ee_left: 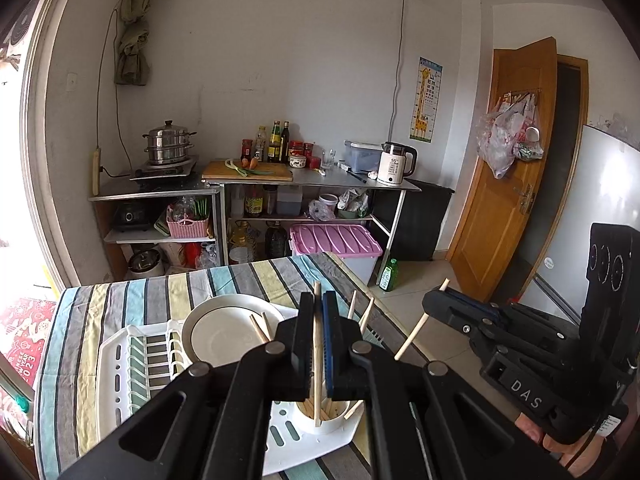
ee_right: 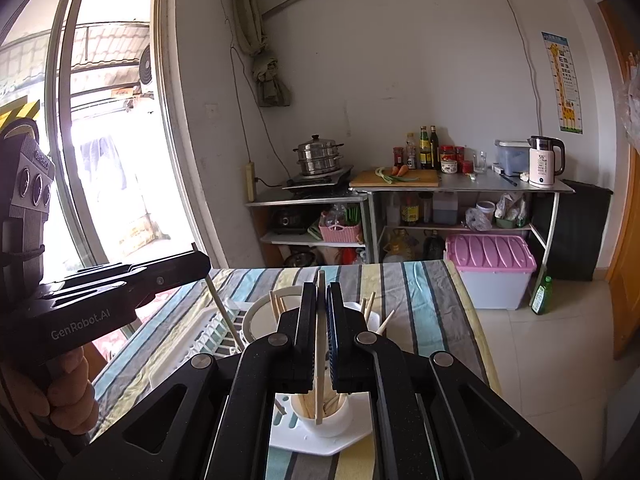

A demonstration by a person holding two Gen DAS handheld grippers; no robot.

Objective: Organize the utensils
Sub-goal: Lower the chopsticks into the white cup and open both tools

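I see each gripper clenched on one wooden chopstick. In the left wrist view, the left gripper grasps a chopstick between its pads; the long axis runs near upright in the picture, one tip above the fingertips, the other tip at the rim of the white utensil cup. In the right wrist view, the right gripper grasps a second chopstick the same way, lower tip at the cup's rim.

The cup holds further chopsticks, which lean outward. It sits at the near corner of the white drying rack, with a white plate standing in the rack behind it. The rack lies on the striped tablecloth.

The table's right edge lies just beside the cup; beyond it I see open tiled floor. The cloth beyond the rack is bare up to the far edge. The two grippers sit side by side, apart.
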